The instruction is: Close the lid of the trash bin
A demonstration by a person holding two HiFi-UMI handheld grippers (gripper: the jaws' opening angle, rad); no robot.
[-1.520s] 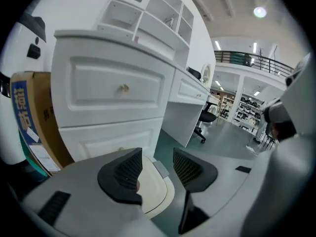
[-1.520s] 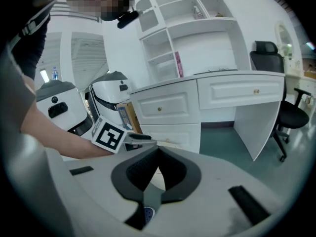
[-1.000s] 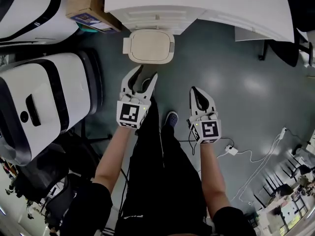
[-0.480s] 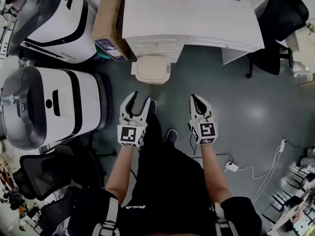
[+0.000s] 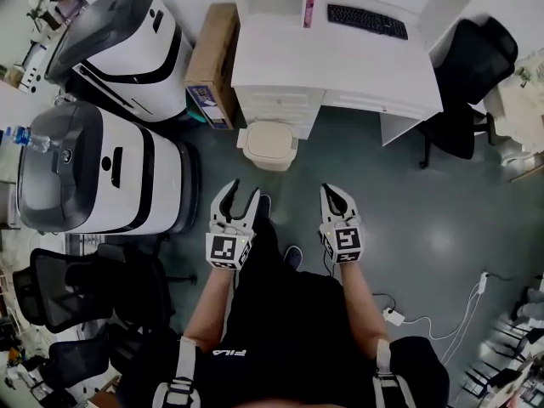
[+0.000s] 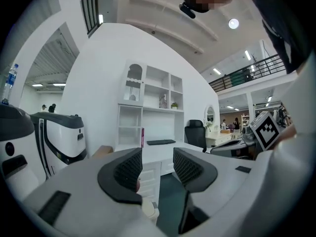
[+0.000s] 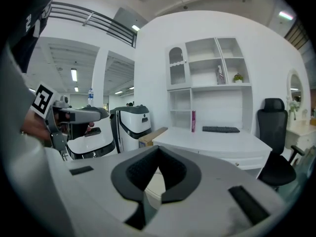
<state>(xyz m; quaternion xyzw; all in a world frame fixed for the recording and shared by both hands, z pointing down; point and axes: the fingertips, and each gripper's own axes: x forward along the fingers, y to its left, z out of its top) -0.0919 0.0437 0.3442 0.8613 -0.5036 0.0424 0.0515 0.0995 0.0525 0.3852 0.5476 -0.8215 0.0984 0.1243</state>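
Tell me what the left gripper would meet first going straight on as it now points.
Probably the white drawer unit under the desk, seen between the open jaws of the left gripper; the trash bin sits lower. Depth is unclear.

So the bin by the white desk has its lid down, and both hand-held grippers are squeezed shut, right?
Not quite. Only the right hand-held gripper is shut. The left gripper view shows the left hand-held gripper open, with an empty gap between its jaws. The rest is right: the bin by the white desk has its lid down.
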